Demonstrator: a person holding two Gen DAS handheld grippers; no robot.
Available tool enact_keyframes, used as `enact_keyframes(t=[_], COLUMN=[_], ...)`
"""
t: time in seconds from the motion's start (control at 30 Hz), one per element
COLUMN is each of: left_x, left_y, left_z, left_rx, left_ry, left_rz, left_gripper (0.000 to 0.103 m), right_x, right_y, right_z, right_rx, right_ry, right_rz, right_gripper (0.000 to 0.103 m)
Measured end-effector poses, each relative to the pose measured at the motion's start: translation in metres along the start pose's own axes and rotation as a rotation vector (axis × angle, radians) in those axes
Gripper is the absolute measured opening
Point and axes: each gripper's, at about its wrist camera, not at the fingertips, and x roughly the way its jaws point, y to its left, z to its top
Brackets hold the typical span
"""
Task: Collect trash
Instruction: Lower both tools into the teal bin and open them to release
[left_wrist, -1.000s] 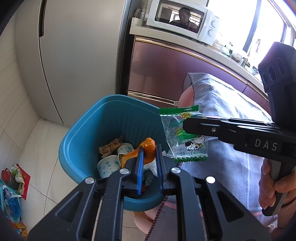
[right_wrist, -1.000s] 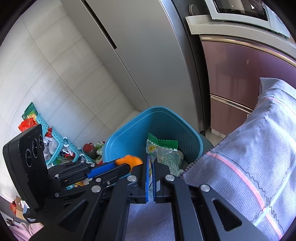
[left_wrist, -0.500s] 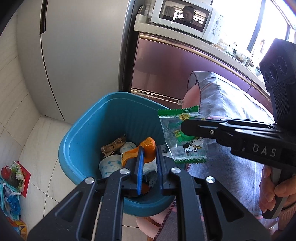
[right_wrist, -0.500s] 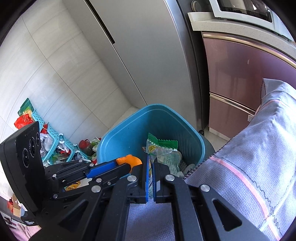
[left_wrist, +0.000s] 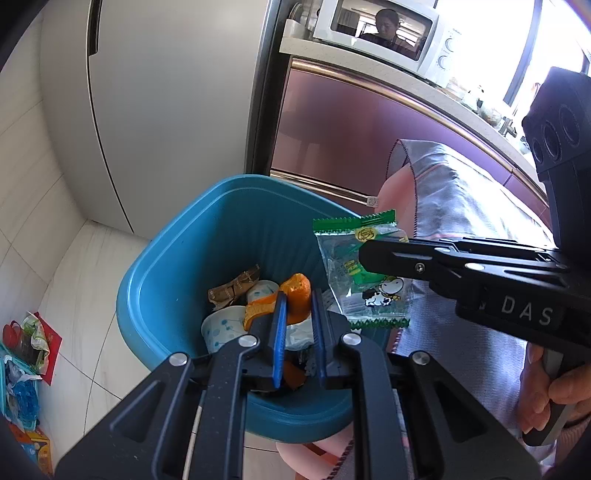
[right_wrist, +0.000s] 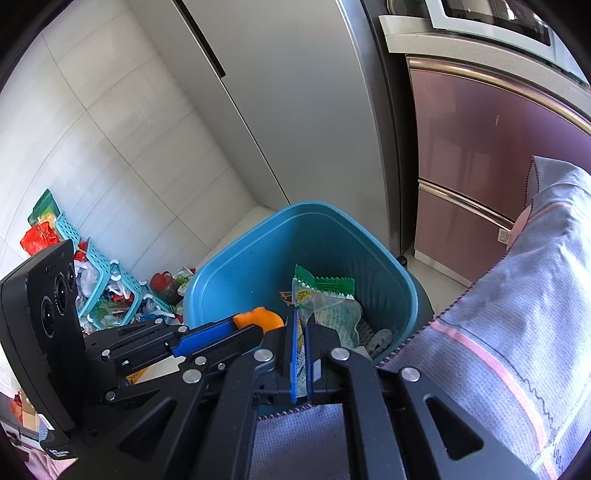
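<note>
A blue trash bin (left_wrist: 166, 266) stands on the floor; it also shows in the right wrist view (right_wrist: 258, 258). It holds a paper cup (left_wrist: 221, 326), a brown wrapper (left_wrist: 232, 290) and other scraps. My left gripper (left_wrist: 298, 306) is shut on a piece of orange peel (left_wrist: 295, 295) over the bin's near side. My right gripper (right_wrist: 302, 325) is shut on a clear snack wrapper with green edges (right_wrist: 325, 302), held above the bin's right rim; the wrapper also shows in the left wrist view (left_wrist: 365, 273).
A grey fridge (left_wrist: 166, 92) and purple cabinets (left_wrist: 351, 147) stand behind the bin. A table with a grey cloth (right_wrist: 517, 332) is at the right. Turquoise baskets with packets (right_wrist: 107, 288) lie on the floor at the left.
Both grippers have edged forward and up a little over the bin, each keeping its hold. The peel and the wrapper stay gripped.
</note>
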Motion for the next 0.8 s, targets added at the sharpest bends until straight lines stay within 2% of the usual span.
enact_keyframes(t=[0.47,0.57,0.63,0.7,0.8], left_x=[0.010,0.007,0.003,-0.002,-0.009], left_y=[0.005,0.004,0.003,0.003,0.003], left_z=[-0.002,-0.003,-0.004,-0.004,-0.006], left_rx=[-0.014,-0.015,-0.020,-0.024,-0.025], left_ry=[0.000,-0.012,-0.025,-0.042,-0.058], left_rz=[-0.002,-0.005,-0.003,-0.004,-0.004], left_gripper=[0.016,0.028,0.041,0.044,0.056], right_x=[0.009,0.005,0.004,-0.001,-0.011], right_y=[0.003,0.001,-0.001,-0.001,-0.004], right_z=[0.002,0.000,-0.001,-0.003,-0.007], right_rx=[0.008,0.019,0.025,0.027,0.035], right_ry=[0.013,0.005,-0.002,-0.016,-0.040], right_rz=[-0.014,-0.009,-0.008,-0.010,-0.012], right_gripper=[0.007,0.008,0.012,0.017,0.018])
